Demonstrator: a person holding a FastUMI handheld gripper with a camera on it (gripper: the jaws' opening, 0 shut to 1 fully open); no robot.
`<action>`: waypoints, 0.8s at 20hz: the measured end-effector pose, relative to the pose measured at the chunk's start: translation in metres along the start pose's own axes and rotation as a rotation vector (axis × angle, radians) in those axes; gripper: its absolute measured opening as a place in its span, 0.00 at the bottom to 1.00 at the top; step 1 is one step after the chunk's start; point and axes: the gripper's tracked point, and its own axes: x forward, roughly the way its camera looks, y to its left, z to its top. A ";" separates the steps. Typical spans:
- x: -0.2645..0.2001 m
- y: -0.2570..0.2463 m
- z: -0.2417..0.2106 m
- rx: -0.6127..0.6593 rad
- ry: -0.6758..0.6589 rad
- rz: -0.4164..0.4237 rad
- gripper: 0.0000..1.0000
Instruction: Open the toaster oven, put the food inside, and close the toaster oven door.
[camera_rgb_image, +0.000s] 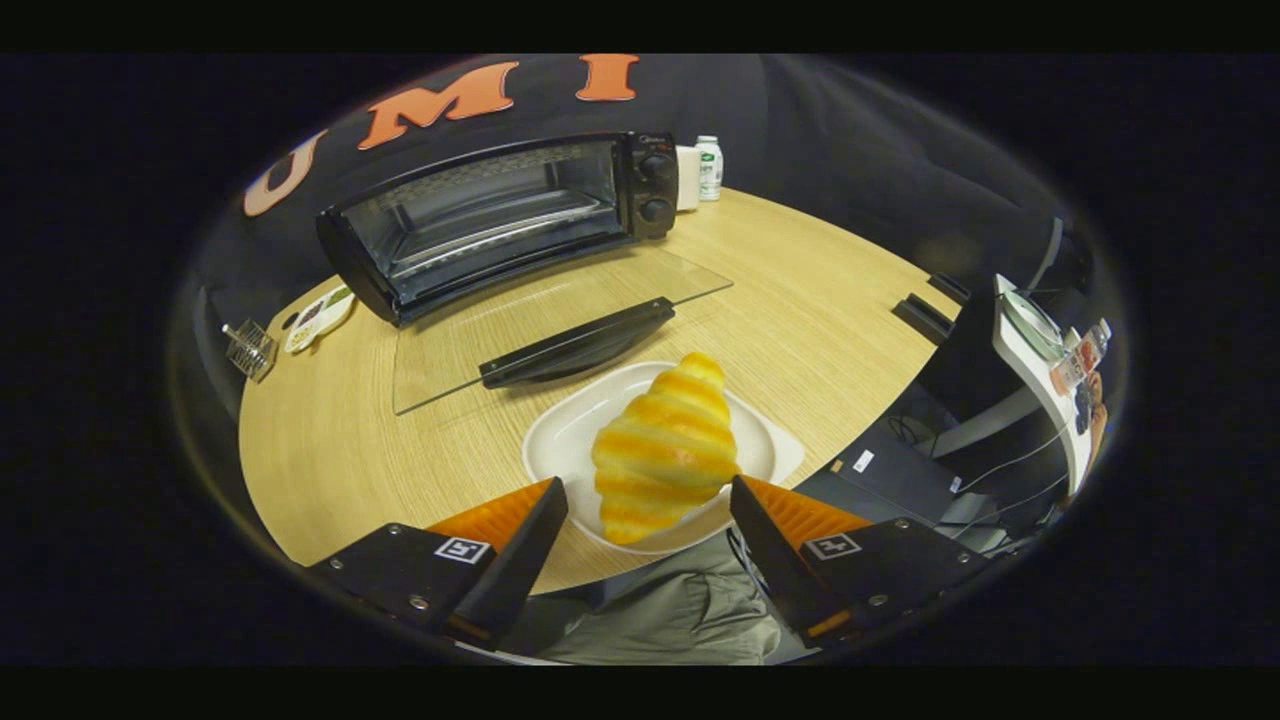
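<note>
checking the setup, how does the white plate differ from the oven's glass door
The white plate is opaque and carries the croissant, just ahead of the open gripper. The glass door is see-through, bare, with a dark handle, lying folded down from the toaster oven. Both lie flat over the wooden table.

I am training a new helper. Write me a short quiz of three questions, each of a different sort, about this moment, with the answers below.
1. True or false: the toaster oven door is closed.
2. The croissant rests on: A) the oven rack, B) a white plate, C) the bare table.
3. Fill in: the tongs are ____, one finger on each side of the croissant.

Key
1. False. The glass door lies folded down flat on the table.
2. B. The plate stands just in front of the door handle.
3. Open. Neither finger seems to press on the croissant.
</note>
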 end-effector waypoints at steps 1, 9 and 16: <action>0.002 0.002 -0.001 -0.005 0.003 -0.001 0.99; 0.011 0.001 -0.004 -0.025 0.013 -0.022 0.95; 0.000 0.008 0.005 0.045 -0.007 0.049 0.56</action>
